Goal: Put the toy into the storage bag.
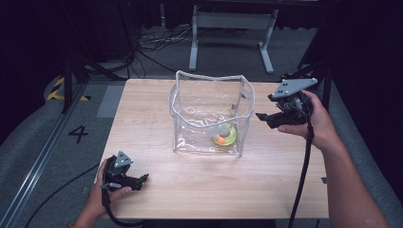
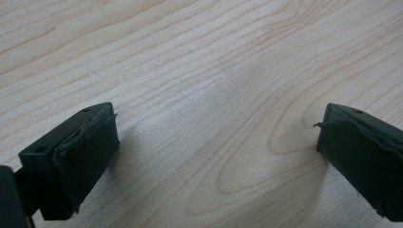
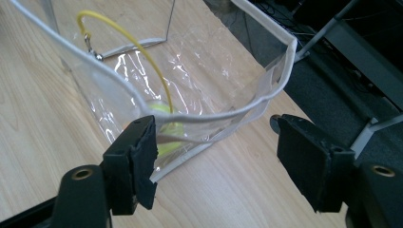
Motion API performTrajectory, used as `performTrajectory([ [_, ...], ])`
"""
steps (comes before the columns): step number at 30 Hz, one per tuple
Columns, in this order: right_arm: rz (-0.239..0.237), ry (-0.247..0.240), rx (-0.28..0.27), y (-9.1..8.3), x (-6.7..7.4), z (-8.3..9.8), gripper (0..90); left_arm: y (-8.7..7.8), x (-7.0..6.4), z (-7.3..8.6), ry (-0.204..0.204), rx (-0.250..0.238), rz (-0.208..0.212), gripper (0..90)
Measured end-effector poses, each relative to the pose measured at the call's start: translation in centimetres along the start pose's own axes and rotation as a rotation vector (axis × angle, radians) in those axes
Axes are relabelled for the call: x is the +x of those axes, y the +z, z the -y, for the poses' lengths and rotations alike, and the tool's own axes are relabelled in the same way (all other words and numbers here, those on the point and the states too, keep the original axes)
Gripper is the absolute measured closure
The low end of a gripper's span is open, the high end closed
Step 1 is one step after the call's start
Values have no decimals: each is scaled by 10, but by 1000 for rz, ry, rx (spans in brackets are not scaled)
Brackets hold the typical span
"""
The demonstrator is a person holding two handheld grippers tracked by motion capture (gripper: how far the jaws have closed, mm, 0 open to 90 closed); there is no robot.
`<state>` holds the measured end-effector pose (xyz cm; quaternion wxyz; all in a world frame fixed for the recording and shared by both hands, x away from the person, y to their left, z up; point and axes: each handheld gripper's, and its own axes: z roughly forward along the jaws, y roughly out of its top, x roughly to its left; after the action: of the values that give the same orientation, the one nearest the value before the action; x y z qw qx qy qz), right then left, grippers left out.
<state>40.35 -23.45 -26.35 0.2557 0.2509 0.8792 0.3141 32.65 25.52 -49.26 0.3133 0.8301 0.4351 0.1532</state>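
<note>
A clear plastic bag (image 1: 209,114) with a white rim stands open in the middle of the wooden table (image 1: 157,190). A yellow-green and orange toy (image 1: 224,137) lies at its bottom right. In the right gripper view the bag's rim (image 3: 209,118) runs between the jaws, with a yellow cord (image 3: 138,47) and the yellow-green toy (image 3: 166,130) inside. My right gripper (image 1: 266,117) is open, held just right of the bag's upper corner. My left gripper (image 1: 142,179) rests open near the table's front left, its jaws (image 2: 216,152) wide over bare wood.
A dark floor with cables (image 1: 152,42) and a grey metal stand (image 1: 228,28) lies beyond the table's far edge. A rail (image 1: 33,166) and a floor mark "4" (image 1: 78,134) are at the left. A trailing cable (image 1: 304,171) hangs from the right gripper.
</note>
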Motion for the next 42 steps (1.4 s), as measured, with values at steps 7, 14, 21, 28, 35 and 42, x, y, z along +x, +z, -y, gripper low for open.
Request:
performTrajectory([
  [7, 6, 3, 10, -3, 5, 29, 300, 0, 0, 0, 0, 0, 0, 6],
  [14, 11, 13, 21, 0, 11, 62, 298, 0, 0, 0, 0, 0, 0, 6],
  [21, 12, 9, 87, 12, 22, 92, 289, 0, 0, 0, 0, 0, 0, 6],
  [28, 20, 22, 109, 23, 27, 118, 279, 0, 0, 0, 0, 0, 0, 5],
  [35, 28, 33, 102, 30, 28, 149, 252, 0, 0, 0, 0, 0, 0, 6],
  [42, 28, 91, 80, 34, 30, 184, 228, 0, 0, 0, 0, 0, 0, 5],
])
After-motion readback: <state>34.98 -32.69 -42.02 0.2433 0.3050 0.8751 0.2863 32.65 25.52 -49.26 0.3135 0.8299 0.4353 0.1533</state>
